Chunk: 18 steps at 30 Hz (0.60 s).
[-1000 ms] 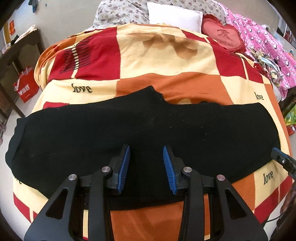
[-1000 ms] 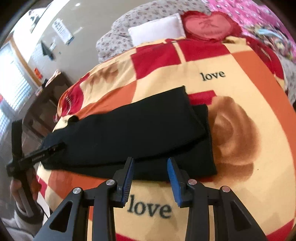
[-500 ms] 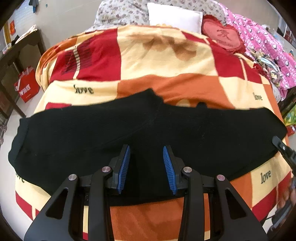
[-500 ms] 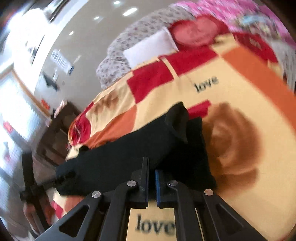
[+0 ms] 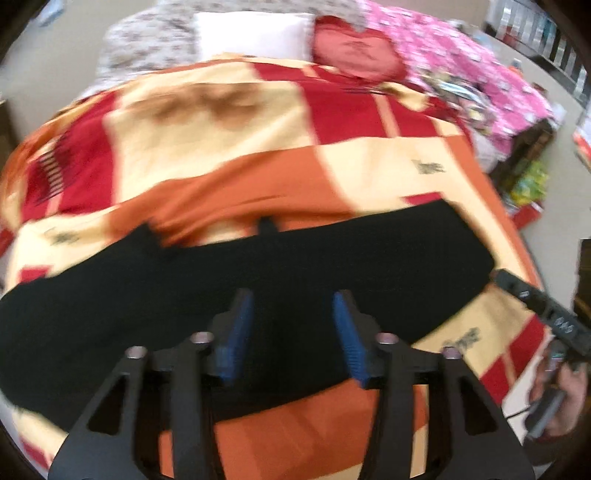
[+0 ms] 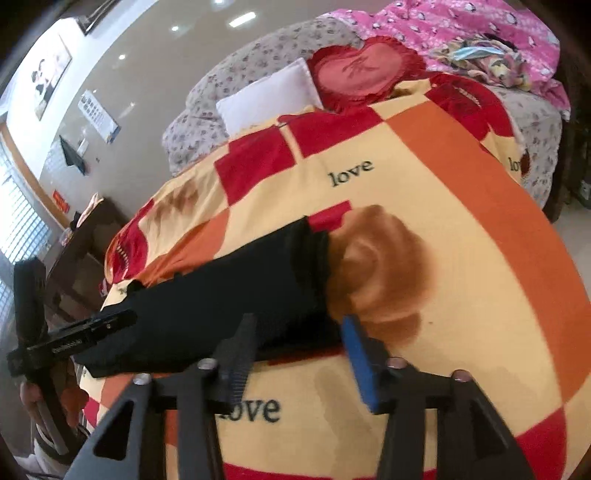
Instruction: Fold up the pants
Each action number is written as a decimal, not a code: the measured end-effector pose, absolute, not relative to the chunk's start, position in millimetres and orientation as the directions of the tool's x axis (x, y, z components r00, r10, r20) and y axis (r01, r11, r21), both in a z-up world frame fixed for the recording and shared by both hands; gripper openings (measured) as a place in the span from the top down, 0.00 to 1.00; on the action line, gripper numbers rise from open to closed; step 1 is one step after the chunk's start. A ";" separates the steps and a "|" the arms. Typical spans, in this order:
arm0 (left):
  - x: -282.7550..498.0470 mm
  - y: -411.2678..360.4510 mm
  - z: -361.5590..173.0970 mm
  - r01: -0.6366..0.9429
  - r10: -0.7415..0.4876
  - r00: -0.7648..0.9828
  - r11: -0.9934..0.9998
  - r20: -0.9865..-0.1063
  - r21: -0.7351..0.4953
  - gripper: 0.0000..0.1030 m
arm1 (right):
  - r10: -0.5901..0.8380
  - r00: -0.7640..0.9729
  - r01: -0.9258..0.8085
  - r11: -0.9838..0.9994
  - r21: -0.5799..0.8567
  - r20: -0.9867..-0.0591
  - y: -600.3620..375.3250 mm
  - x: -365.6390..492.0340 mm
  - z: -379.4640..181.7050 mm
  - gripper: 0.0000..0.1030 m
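Note:
The black pants (image 5: 229,288) lie folded lengthwise in a long band across the checked blanket (image 5: 258,177). My left gripper (image 5: 291,328) is open and empty, hovering over the middle of the band near its front edge. My right gripper (image 6: 299,354) is open and empty at the right end of the pants (image 6: 221,306), just in front of their near edge; the end there lies in doubled layers. The right gripper's body shows at the right edge of the left wrist view (image 5: 535,306), and the left gripper's body shows at the left of the right wrist view (image 6: 85,332).
A white pillow (image 5: 251,33), a red heart cushion (image 5: 354,51) and a pink quilt (image 5: 480,74) lie at the head of the bed. A dark wooden table (image 6: 85,240) stands beside the bed on the left. The bed's front edge is just below both grippers.
My right gripper was open, then shut on the pants' right end and lifted it half a second ago, and now stands open with the cloth lying down. The left view has shifted right and blurred.

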State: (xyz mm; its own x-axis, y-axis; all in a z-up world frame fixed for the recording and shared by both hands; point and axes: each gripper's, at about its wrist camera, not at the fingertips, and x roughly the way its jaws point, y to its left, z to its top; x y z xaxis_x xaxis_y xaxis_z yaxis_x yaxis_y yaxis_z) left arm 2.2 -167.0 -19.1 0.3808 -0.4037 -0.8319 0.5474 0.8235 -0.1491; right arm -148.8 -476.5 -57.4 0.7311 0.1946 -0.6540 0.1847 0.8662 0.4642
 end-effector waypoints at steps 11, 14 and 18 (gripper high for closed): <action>40.2 -300.8 -31.9 0.707 -0.446 0.219 0.685 -0.868 -0.174 0.43 | 0.262 0.751 0.106 0.858 0.503 -0.606 -471.6 -134.9 -75.3 0.53; 46.7 -327.7 -41.9 0.726 -0.427 0.183 0.666 -0.885 -0.171 0.43 | 0.285 0.758 0.088 0.847 0.525 -0.587 -474.2 -134.1 -77.3 0.52; 51.7 -360.7 -50.9 0.747 -0.417 0.145 0.640 -0.897 -0.177 0.43 | 0.299 0.768 0.079 0.833 0.548 -0.566 -475.6 -134.6 -78.6 0.50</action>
State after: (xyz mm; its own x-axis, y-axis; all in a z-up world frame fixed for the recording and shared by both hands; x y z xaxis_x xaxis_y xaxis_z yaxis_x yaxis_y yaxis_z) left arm 51.7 -360.7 -50.9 0.1447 -0.4170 -0.8973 0.7474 0.6404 -0.1771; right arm -134.6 -475.6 -78.6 0.7683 0.2995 -0.5657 0.0789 0.8327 0.5480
